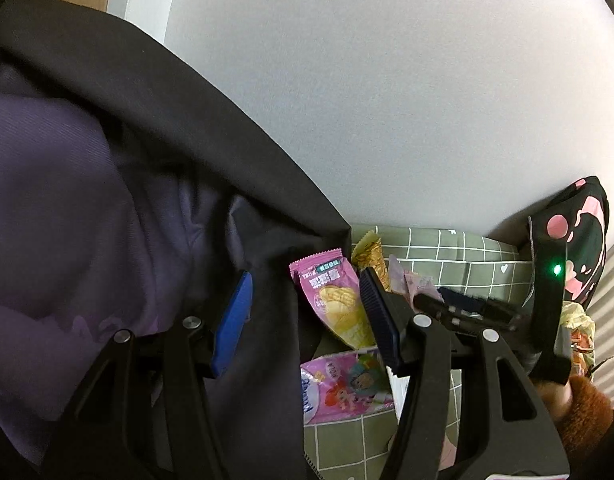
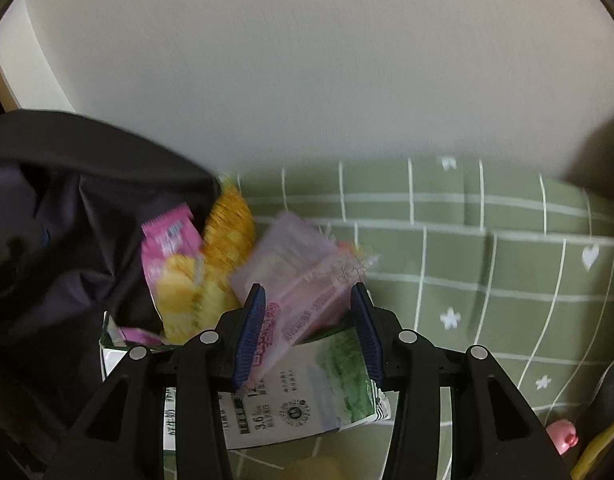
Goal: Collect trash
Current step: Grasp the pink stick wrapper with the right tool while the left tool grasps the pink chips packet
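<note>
A black bag [image 1: 167, 128] with purple lining lies open on the left. My left gripper [image 1: 307, 316] is open, its left finger inside the bag and its right finger outside, with the bag's rim loose between them. Beside the rim lie a pink biscuit wrapper [image 1: 335, 300] [image 2: 175, 264], a yellow wrapper [image 1: 369, 256] [image 2: 231, 220] and a pink cartoon packet [image 1: 347, 384]. My right gripper [image 2: 309, 332] [image 1: 447, 300] is open, pointing down over a pale pink wrapper [image 2: 303, 280] that lies between its fingers. Under the wrapper is a green-and-white milk carton [image 2: 307, 392].
Everything rests on a green checked sheet [image 2: 487, 280] [image 1: 487, 264] against a white wall [image 2: 307, 80]. A black cushion with pink print [image 1: 583, 232] and crumpled wrappers [image 1: 575, 320] are at the right. A small pink object [image 2: 563, 436] sits at the lower right.
</note>
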Demonstrator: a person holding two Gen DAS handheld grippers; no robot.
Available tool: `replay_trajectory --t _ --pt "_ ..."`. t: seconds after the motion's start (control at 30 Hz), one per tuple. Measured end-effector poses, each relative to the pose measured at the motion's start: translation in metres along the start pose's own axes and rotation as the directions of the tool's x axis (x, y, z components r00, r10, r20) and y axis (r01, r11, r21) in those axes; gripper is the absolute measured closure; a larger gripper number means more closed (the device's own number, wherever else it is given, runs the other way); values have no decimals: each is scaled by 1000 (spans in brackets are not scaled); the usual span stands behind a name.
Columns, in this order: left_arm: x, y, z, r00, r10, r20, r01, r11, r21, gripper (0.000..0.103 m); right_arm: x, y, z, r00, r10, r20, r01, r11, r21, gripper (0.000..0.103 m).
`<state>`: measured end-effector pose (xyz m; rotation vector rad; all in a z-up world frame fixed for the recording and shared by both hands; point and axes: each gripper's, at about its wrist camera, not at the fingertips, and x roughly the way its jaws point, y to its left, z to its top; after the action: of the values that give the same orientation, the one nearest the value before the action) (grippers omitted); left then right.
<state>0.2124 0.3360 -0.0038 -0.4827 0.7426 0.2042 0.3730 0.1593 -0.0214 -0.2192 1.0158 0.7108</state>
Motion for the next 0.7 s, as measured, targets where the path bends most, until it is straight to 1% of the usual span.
replay_trajectory --t 0.13,0.17,0.27,0.37,0.53,0.7 --pt "5 -1 1 1000 -11 -10 11 1000 -6 50 4 -11 -11 999 -5 -45 5 1000 0 62" --pt "5 0 0 1000 -13 -11 13 1000 -7 50 4 -13 -12 999 -1 -46 2 1000 2 69" --pt "5 1 -2 1000 -18 -16 18 1000 -19 50 2 -20 -17 999 3 -39 -3 1000 0 83" --pt "6 1 -4 1000 -24 -20 24 999 -25 50 -6 -24 -19 1000 2 -17 -2 1000 -8 91" --pt "7 1 -9 997 -64 -35 62 997 -48 50 -25 -40 -20 1000 -5 22 4 1000 13 95" --pt "9 5 -11 994 -100 -34 97 992 -80 50 -55 -56 -23 996 -20 85 18 1000 22 97"
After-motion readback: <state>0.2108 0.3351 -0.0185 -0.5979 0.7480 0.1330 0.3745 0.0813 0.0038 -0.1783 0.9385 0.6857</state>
